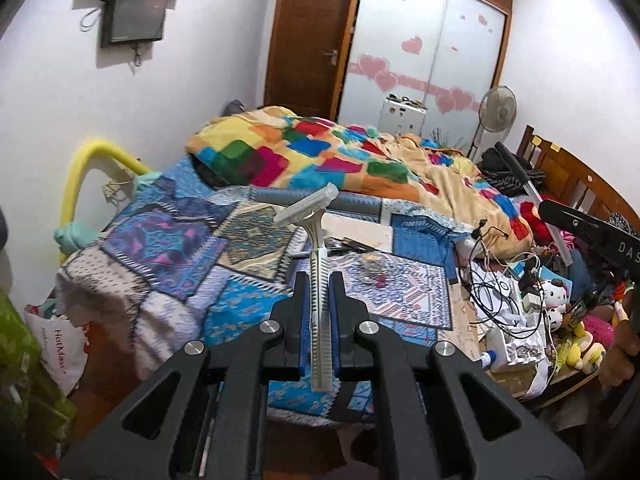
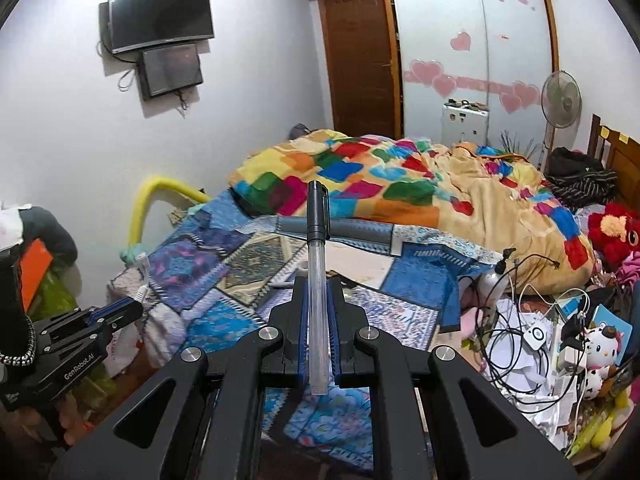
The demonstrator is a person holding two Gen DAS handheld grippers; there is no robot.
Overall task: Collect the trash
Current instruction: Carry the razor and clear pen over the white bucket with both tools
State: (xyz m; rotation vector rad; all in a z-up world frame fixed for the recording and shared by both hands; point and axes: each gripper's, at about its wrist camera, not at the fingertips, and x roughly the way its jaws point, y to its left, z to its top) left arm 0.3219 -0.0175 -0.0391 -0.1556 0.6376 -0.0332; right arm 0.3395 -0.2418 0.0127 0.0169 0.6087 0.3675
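In the left wrist view the left gripper (image 1: 320, 304) fills the lower centre of the frame, its two black fingers clamped on the ribbed handle of a white disposable razor (image 1: 316, 268). The razor stands upright between the blue pads, and its head tilts across the centre of the frame, above the fingertips. Behind it lies a bed (image 1: 224, 240) covered with a blue patterned quilt, and farther back, in the upper middle, a bright patchwork blanket (image 1: 320, 152) is heaped. A tangle of black and white cables (image 1: 504, 280) and small plush toys (image 1: 556, 296) crowd the right side of the frame. At the right edge the black body of the right gripper shows.

In the right wrist view the right gripper (image 2: 319, 308) sits at the lower centre, squeezed tight on a clear pen (image 2: 318, 280) with a black cap. The pen stands upright between the fingers, and its cap reaches the middle of the frame, in front of the blanket. At the lower left of this frame the left gripper (image 2: 136, 302) shows from the side, with the white razor poking up from its tip. A television (image 2: 160, 16) hangs on the wall at the upper left, with a smaller screen (image 2: 170, 68) just below it. A standing fan (image 2: 560, 100) is at the upper right, beside a wardrobe (image 2: 472, 40) with pink heart stickers.
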